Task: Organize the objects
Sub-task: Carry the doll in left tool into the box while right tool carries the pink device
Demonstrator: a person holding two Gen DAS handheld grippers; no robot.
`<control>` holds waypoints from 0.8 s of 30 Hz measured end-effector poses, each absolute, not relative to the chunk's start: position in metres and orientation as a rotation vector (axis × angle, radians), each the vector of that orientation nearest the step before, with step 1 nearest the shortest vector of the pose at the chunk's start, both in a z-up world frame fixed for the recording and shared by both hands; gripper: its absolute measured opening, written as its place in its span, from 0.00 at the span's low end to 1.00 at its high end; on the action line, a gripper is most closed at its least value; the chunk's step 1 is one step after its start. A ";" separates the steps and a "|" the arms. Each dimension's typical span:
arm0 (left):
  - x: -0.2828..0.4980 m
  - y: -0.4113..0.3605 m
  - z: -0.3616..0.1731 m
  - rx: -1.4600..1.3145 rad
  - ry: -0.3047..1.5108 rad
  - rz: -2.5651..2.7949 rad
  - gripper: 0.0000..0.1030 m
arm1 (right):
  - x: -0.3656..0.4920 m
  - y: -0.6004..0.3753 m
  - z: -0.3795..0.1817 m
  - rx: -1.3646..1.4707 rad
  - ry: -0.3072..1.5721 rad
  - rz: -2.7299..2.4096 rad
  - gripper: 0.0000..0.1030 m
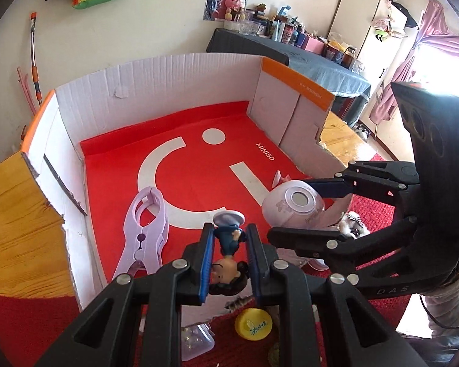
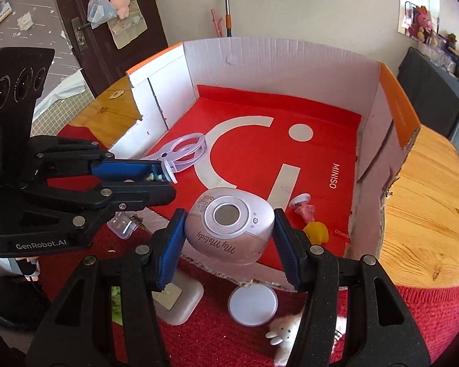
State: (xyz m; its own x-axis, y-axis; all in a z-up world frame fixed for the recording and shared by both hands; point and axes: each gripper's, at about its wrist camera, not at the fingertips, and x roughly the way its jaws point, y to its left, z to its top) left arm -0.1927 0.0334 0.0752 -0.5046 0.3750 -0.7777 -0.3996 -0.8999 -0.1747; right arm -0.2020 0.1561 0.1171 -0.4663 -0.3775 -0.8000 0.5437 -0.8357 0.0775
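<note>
My left gripper is shut on a small figurine with dark hair, blue clothes and a white round base, held over the near edge of the cardboard box. My right gripper is shut on a pink rounded My Melody device, also above the box's near edge. In the left wrist view the right gripper holds the device just to the right of the figurine. In the right wrist view the left gripper sits at the left, the figurine mostly hidden between its jaws.
A lilac clip lies on the box's red floor, with a pink toy and a yellow toy near its right wall. A yellow cap, white disc, white case and white plush lie on the red cloth.
</note>
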 end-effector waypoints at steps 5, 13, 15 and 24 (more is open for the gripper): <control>-0.207 0.038 0.061 -1.291 0.076 2.369 0.21 | -0.215 0.152 0.102 1.246 0.290 -2.255 0.53; -0.220 0.040 0.049 -1.351 0.099 2.335 0.21 | -0.227 0.149 0.090 1.303 0.305 -2.207 0.53; -0.221 0.040 0.046 -1.363 0.102 2.328 0.21 | -0.228 0.147 0.090 1.304 0.316 -2.203 0.53; -0.224 0.041 0.042 -1.372 0.114 2.321 0.21 | -0.227 0.143 0.090 1.305 0.363 -2.188 0.53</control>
State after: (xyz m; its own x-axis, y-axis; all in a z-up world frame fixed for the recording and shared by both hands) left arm -0.2241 0.0414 0.0424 -0.4116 0.3275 -0.8505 -0.4093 -0.9002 -0.1486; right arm -0.2267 0.1432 0.0898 -0.3691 -0.3251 -0.8707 0.5891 -0.8064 0.0514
